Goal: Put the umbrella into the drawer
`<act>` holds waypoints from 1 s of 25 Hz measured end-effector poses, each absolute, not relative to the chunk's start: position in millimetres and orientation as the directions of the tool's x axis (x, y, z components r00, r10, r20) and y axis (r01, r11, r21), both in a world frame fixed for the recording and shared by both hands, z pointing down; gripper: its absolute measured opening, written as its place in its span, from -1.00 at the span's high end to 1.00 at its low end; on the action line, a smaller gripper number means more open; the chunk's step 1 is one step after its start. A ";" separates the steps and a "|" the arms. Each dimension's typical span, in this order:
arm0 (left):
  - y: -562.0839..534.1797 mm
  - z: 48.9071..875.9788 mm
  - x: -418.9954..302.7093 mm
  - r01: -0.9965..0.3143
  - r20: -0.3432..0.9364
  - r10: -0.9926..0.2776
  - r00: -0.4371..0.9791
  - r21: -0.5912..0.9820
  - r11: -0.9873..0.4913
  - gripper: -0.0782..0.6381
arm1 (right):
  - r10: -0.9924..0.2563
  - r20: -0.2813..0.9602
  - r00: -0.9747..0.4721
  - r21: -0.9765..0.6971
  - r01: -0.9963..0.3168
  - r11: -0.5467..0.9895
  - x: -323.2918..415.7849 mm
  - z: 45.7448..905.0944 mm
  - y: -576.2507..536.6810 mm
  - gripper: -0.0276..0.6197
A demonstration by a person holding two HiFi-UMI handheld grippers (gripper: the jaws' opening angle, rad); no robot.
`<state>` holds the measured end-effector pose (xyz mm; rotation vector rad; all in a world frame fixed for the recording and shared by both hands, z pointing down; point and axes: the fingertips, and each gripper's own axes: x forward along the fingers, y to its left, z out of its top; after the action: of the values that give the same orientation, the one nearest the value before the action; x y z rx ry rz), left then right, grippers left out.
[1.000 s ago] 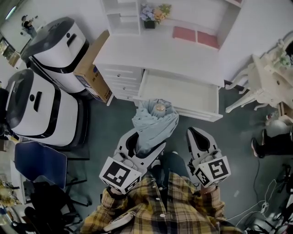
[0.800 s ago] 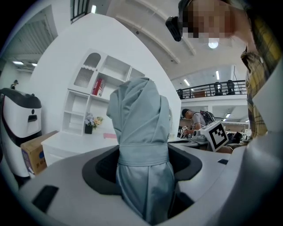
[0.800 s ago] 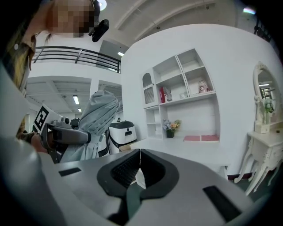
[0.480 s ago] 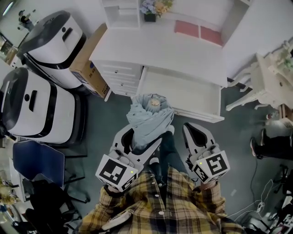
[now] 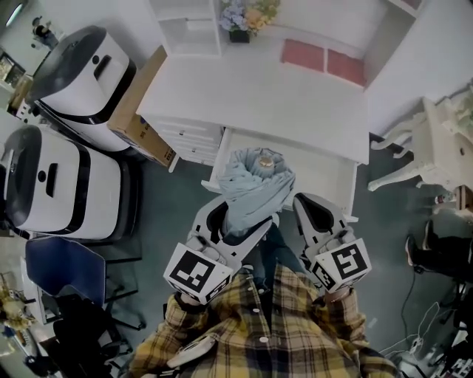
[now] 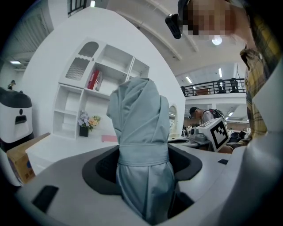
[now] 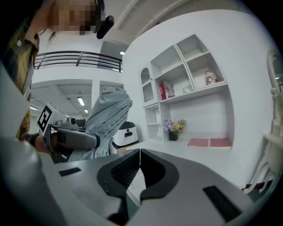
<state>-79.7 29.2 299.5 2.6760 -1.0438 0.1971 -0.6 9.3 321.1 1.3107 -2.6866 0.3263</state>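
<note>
The umbrella (image 5: 255,188) is a folded, light blue bundle with a strap round its middle. My left gripper (image 5: 238,221) is shut on it below the strap and holds it upright, as the left gripper view shows with the umbrella (image 6: 141,132) filling the left gripper's (image 6: 143,163) jaws. In the head view the umbrella's top lies over the white open drawer (image 5: 321,177) under the desk and hides the drawer's left part. My right gripper (image 5: 307,201) is just to the right at the drawer's front edge. The right gripper (image 7: 139,152) holds nothing and its jaws meet.
The white desk (image 5: 259,88) carries a flower pot (image 5: 240,18) and pink pads (image 5: 321,59). A cardboard box (image 5: 137,111) leans at its left beside two white machines (image 5: 81,66). A blue chair (image 5: 63,266) stands at lower left, white furniture (image 5: 436,140) at right.
Both grippers and the umbrella have moved toward the desk. The umbrella's top, which was short of the drawer front, now lies over the open drawer.
</note>
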 end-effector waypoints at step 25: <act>-125.6 285.8 -2.0 -0.605 0.223 -0.569 0.791 0.153 -0.781 -0.09 | -0.791 0.187 -0.583 -0.177 -0.812 0.556 70.0 309.6 -135.2 0.86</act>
<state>-2.0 -125.6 285.8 2.7650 -0.9182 0.2426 70.0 -135.2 309.6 1.3909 -2.6946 0.3750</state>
